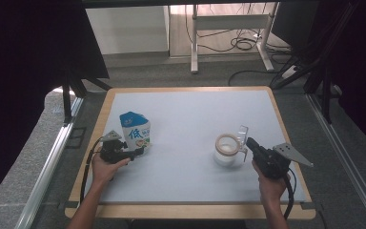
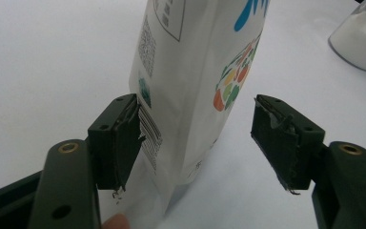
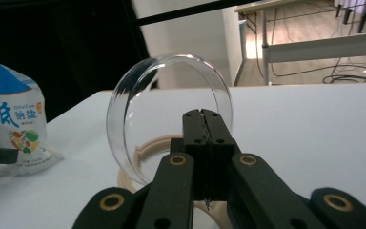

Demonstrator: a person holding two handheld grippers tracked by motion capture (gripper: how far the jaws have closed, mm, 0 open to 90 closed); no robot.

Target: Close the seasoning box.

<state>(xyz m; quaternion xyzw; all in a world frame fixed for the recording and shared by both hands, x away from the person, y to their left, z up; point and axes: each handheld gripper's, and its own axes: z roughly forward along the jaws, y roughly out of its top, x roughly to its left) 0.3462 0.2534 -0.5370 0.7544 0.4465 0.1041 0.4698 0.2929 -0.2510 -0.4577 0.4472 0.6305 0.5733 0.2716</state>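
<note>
The white salt bag [image 2: 190, 81] stands upright at left centre of the tabletop [image 1: 190, 109], between the left claw [image 2: 195, 138]'s spread pads, perhaps brushing one. At right centre, the right claw [image 3: 204, 129] is clamped on the clear lid [image 3: 169, 119] raised over a glass jar [image 1: 227, 150].

Large blue Chinese character "低" above smaller "钠盐" printed on the front of the white-and-blue salt bag [image 3: 16, 129], with an unreadable barcode and QR code along its side panel.
</note>
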